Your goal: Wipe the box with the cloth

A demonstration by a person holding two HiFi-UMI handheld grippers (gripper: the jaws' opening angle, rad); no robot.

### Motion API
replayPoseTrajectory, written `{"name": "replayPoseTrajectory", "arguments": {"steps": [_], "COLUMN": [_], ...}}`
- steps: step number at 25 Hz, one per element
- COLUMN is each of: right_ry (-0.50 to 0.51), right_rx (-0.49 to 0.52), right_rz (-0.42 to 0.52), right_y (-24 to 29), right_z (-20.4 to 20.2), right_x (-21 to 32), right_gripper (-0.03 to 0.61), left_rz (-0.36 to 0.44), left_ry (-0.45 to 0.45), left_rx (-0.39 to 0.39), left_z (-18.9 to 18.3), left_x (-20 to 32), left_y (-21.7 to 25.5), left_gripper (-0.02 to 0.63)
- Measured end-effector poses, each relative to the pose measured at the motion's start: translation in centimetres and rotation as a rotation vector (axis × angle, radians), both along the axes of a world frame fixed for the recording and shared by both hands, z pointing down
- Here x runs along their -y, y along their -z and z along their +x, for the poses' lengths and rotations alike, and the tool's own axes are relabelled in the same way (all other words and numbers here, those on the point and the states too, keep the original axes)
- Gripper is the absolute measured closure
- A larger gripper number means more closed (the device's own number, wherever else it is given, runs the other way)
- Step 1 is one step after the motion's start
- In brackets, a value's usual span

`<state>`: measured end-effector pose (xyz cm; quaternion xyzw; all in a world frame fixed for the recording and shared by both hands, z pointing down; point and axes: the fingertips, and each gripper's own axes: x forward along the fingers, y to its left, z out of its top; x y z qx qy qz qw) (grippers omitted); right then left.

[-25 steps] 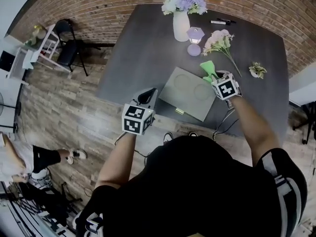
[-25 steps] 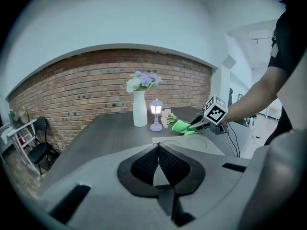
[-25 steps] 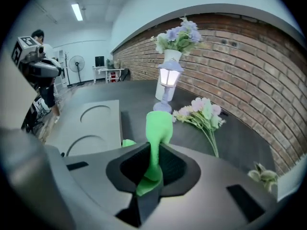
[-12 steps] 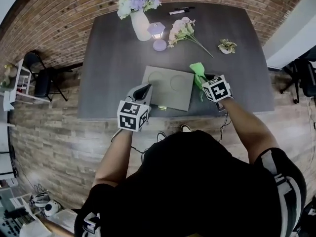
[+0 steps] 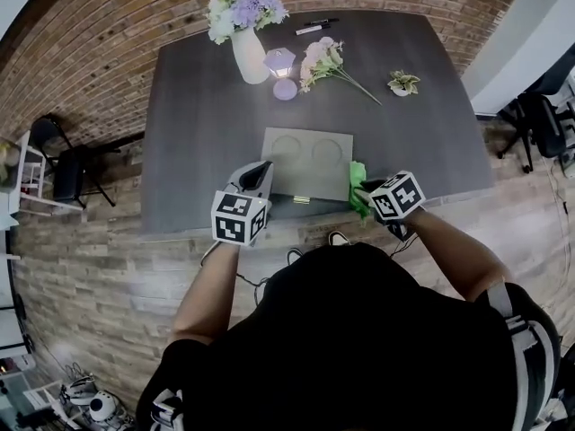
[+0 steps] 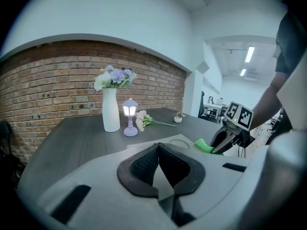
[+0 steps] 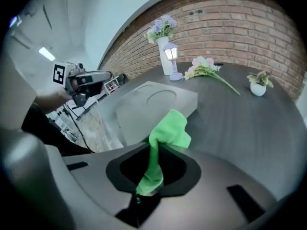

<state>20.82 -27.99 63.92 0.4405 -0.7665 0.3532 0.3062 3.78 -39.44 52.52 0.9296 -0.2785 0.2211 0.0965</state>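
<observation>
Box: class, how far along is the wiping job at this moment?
Done: the right tongs are shut on the green cloth. In hand: the cloth sits at the box, at its near right corner; the shut left tongs are by its near left corner. Left: the wiping; no wiped patch shows.

Soft green cloth (image 5: 358,197), matt grey box (image 5: 308,162)

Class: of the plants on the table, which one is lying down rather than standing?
The pink bunch beside the lamp: it lies flat, stems loose. The purple flowers stand in a vase; the small plant stands potted.
</observation>
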Motion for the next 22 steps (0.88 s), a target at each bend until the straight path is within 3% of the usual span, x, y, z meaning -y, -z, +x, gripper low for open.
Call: {"name": "replayPoseTrajectory", "arguments": {"steps": [7,10,13,16,19,22], "right_ry": [0.123,0.099,0.013,-0.122,-0.235,-0.273], "right_rx": [0.242,0.277,0.301,0.274,0.172,0.074], "right_rz": [-0.191,-0.168,-0.108,-0.042,0.008,0.012], "right_y": [1.6,3.1,5.1,6.6,7.0,6.1], "right_z": [-2.9,-2.3,-0.4,2.5,4.4,3.0], "right_x": [-4.8,-4.2,-1.5,2.7,7.0,10.7], "right_gripper": [0.526,0.526,0.525,0.525,0.525,0.525], "left_rz": [-0.029,-0.027,-0.027,-0.026,-0.028,-0.033], "left_ry": [0.013,0.009,0.029,0.068,0.121,0.184], "left_rx": [-0.015,-0.034,-0.042,-0.047,-0.044,-0.037], "left_z": [-2.1,-2.4,-3.5,-5.1,-7.4,-10.5], "left_x": [0.2,-0.3,-0.5,-0.8,-0.8,-0.9], "left_y": [-0.8,-0.7,-0.7,-0.6,-0.7,-0.8], "left_gripper": [0.607,0.607,0.607,0.607,0.607,0.607]}}
